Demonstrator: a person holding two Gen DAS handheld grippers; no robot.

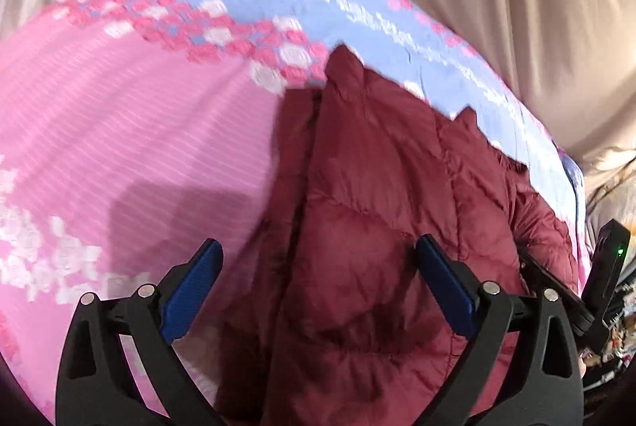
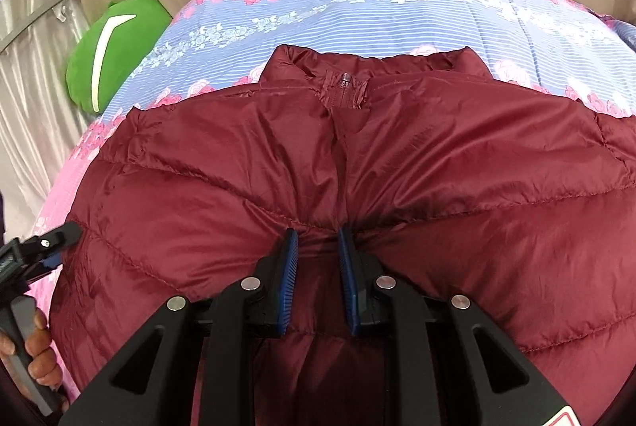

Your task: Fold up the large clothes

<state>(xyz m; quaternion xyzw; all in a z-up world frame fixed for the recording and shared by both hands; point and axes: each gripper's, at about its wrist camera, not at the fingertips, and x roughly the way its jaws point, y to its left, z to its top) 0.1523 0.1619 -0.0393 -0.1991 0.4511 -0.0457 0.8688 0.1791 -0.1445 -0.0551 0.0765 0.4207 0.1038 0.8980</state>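
Our right gripper pinches the maroon jacket, seemingly lying lengthwise, collar pointing away; our left gripper hangs spread.

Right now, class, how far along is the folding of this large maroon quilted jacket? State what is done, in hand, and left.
Done: the maroon quilted puffer jacket lies spread, zipped front up, on the pink and blue floral bedspread. In hand: the right hand-held gripper pinches fabric at the centre front; the left hand-held gripper hovers open over the jacket's side. Left: no fold shows, so all folding remains.
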